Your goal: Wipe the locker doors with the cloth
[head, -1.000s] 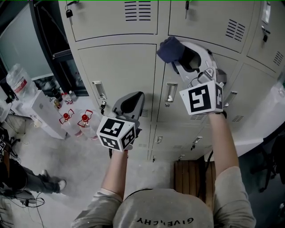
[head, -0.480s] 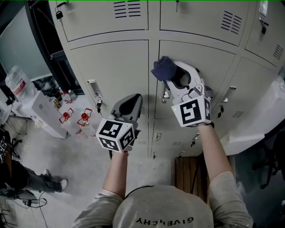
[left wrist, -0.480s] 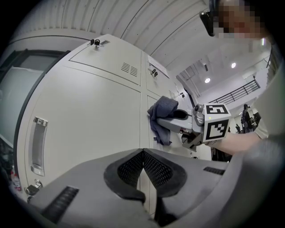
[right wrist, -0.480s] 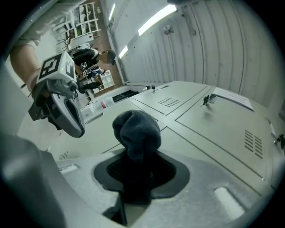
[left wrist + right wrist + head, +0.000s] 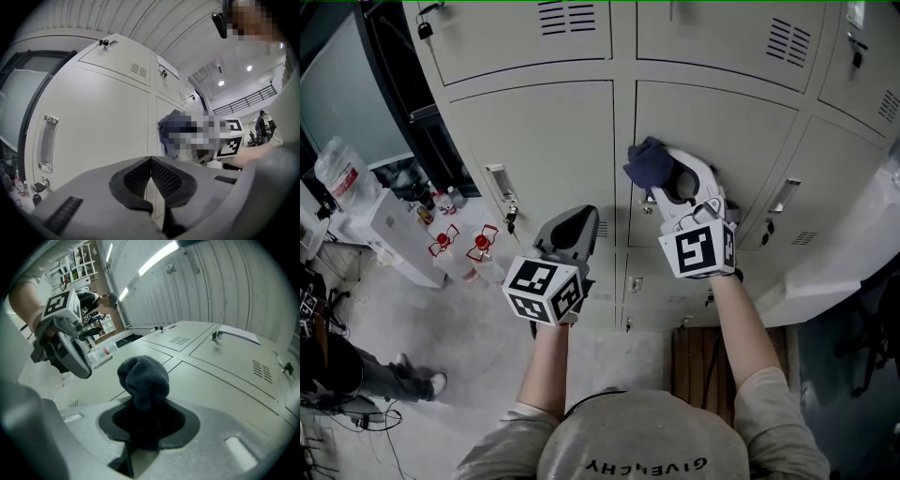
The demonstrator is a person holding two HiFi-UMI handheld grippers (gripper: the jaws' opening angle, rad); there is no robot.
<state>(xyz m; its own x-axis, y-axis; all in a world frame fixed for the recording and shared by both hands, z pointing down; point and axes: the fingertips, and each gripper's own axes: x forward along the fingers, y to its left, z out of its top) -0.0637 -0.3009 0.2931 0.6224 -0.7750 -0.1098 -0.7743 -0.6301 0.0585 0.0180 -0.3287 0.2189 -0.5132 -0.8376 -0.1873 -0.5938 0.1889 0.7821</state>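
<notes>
The locker doors (image 5: 534,141) look like smooth painted metal with a soft satin sheen, and the pull handle (image 5: 499,183) is brighter, bare metal. The cloth (image 5: 143,380) is dark blue fleece, fuzzy and quite matt. The left gripper (image 5: 150,160) and right gripper (image 5: 143,418) have matt grey plastic shells. The left's pads (image 5: 166,178) are dark, rubbery-looking and finely cross-hatched. The floor (image 5: 441,319) is dull, mottled concrete.

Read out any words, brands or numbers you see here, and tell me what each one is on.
"GIVENCHY": on the back of the person's shirt, upside down in the head view.
Labels on the bottles: too small to read.
Paper on a locker door: too blurred to read.
</notes>
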